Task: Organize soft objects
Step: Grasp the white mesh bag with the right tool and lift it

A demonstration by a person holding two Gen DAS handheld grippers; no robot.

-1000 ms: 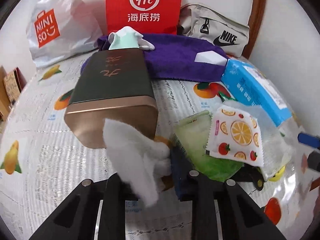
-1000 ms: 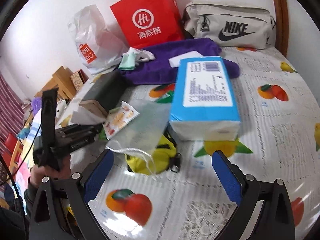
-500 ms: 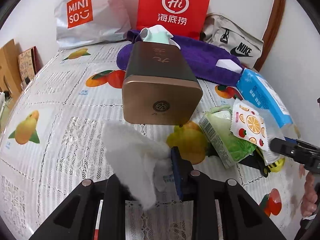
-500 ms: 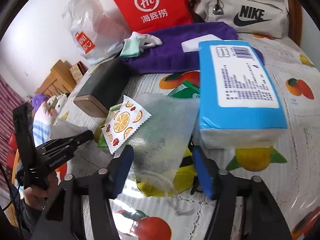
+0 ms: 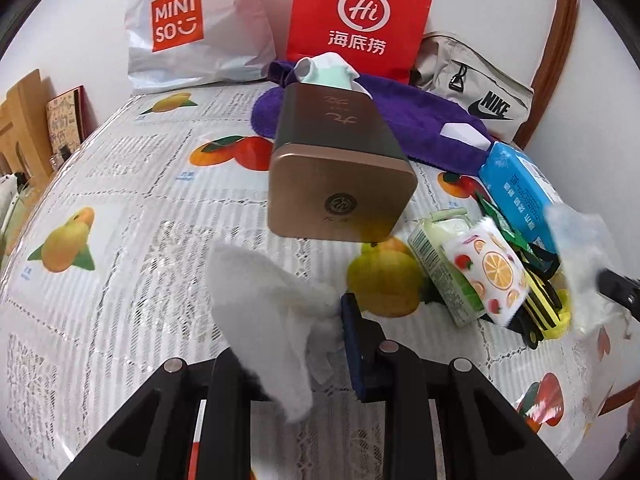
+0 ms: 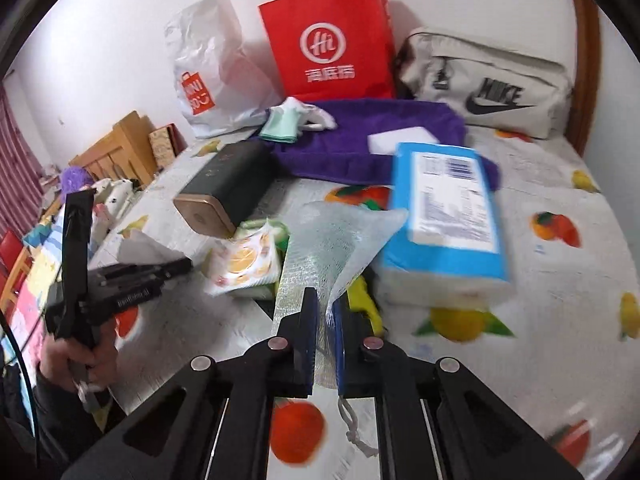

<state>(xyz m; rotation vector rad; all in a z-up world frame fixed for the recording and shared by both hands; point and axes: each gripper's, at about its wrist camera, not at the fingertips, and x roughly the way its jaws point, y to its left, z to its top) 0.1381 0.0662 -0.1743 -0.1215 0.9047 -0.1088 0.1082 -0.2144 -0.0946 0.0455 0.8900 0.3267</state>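
The left gripper (image 5: 320, 344) has its fingers pinching a crumpled white tissue (image 5: 272, 320); the right gripper (image 6: 324, 320) has its fingers pressed on a translucent white mesh pouch (image 6: 336, 240), lifted above the fruit-print counter (image 6: 560, 320). Just beyond both fingers, the orange-print packet (image 6: 244, 264), green packet (image 5: 444, 276), yellow-black item (image 5: 544, 312) and blue tissue pack (image 6: 444, 212) lie heaped; farther off the purple towel (image 6: 360, 148) sprawls, so most sorting seems left.

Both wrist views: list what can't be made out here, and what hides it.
- Left wrist view: the left gripper's left finger, covered by the white tissue.
- Right wrist view: print on the blue tissue pack, motion-blurred.
- Right wrist view: the yellow item, hidden under the mesh bag in the right gripper.
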